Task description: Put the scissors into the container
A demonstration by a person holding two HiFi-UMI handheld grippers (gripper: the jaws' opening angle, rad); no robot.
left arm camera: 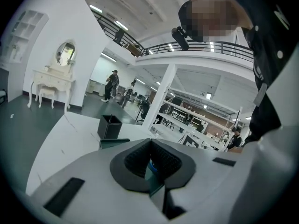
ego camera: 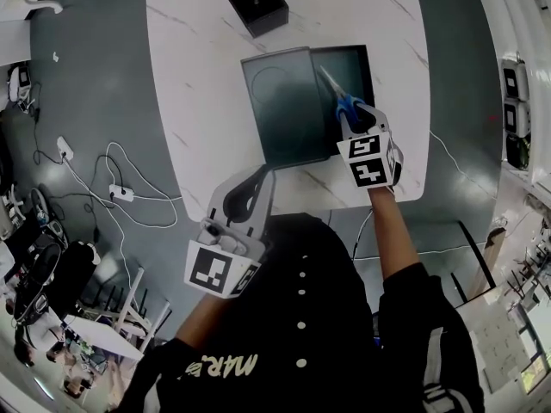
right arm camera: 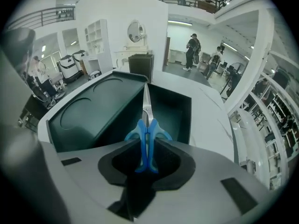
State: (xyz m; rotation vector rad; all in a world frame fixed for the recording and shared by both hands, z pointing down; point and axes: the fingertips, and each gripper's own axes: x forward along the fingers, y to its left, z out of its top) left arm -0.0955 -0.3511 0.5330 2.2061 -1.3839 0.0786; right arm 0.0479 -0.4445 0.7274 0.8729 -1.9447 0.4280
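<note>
Blue-handled scissors (ego camera: 343,101) (right arm camera: 147,129) are clamped by their handles in my right gripper (ego camera: 356,120) (right arm camera: 147,148), shut on them. The steel blades point away from me, over the open dark green container (ego camera: 351,62) (right arm camera: 174,110) on the white table (ego camera: 207,101). The container's lid (ego camera: 282,106) (right arm camera: 96,108) lies beside it on the left, overlapping its edge. My left gripper (ego camera: 258,181) (left arm camera: 150,158) hangs at the table's near edge, left of the container, its jaws together and holding nothing.
A small black open box (ego camera: 256,5) (left arm camera: 110,126) (right arm camera: 140,63) stands at the table's far side. Cables and a power strip (ego camera: 120,193) lie on the dark floor at left. The person's body fills the lower head view.
</note>
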